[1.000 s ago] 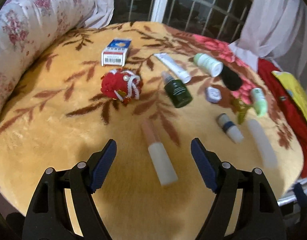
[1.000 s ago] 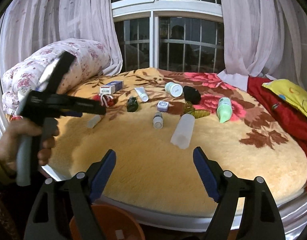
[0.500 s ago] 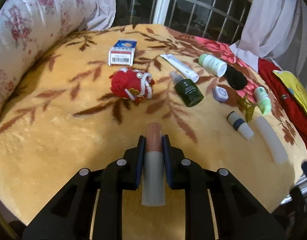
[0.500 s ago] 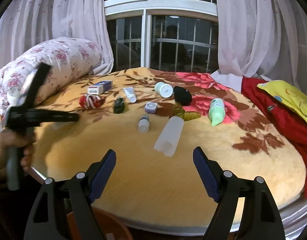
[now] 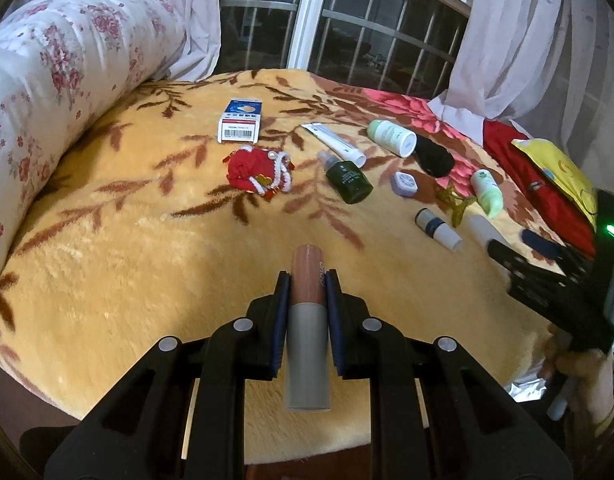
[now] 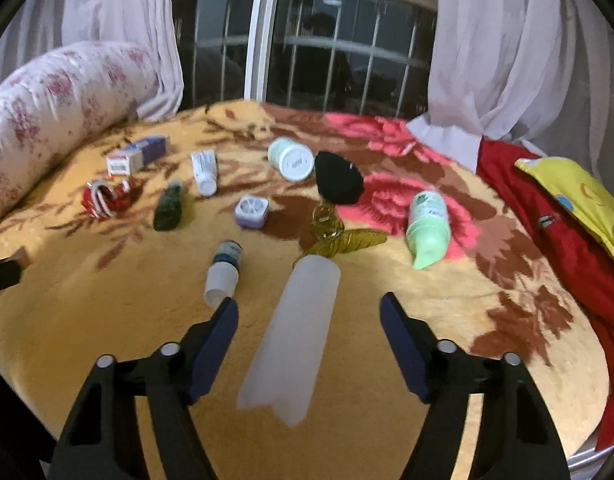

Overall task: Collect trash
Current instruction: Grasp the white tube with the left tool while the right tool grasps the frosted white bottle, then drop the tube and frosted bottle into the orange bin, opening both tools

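Observation:
My left gripper [image 5: 307, 296] is shut on a slim tube with a pink-brown top and grey cap [image 5: 307, 320], held above the yellow blanket [image 5: 147, 260]. My right gripper [image 6: 309, 320] is open, its fingers on either side of a frosted white tube [image 6: 295, 340] that lies on the blanket [image 6: 427, 360]. Other small items lie further back: a small white-and-blue bottle [image 6: 223, 268], a dark green bottle [image 6: 169, 208], a light green bottle [image 6: 427, 224], a white jar [image 6: 291, 158], a white tube [image 6: 204, 170], a boxed carton [image 6: 135, 154].
A floral bolster [image 5: 47, 80] lies along the left. A red knitted pouch [image 5: 259, 172], a black pouch [image 6: 339, 178], a lilac case [image 6: 251, 210] and a yellow hair clip [image 6: 335, 232] lie mid-blanket. Red and yellow cloth [image 6: 567, 208] sits right. Window and curtains stand behind.
My left gripper closed on the slim tube and lifted it. My right gripper moved forward and down until its open fingers flank the frosted tube.

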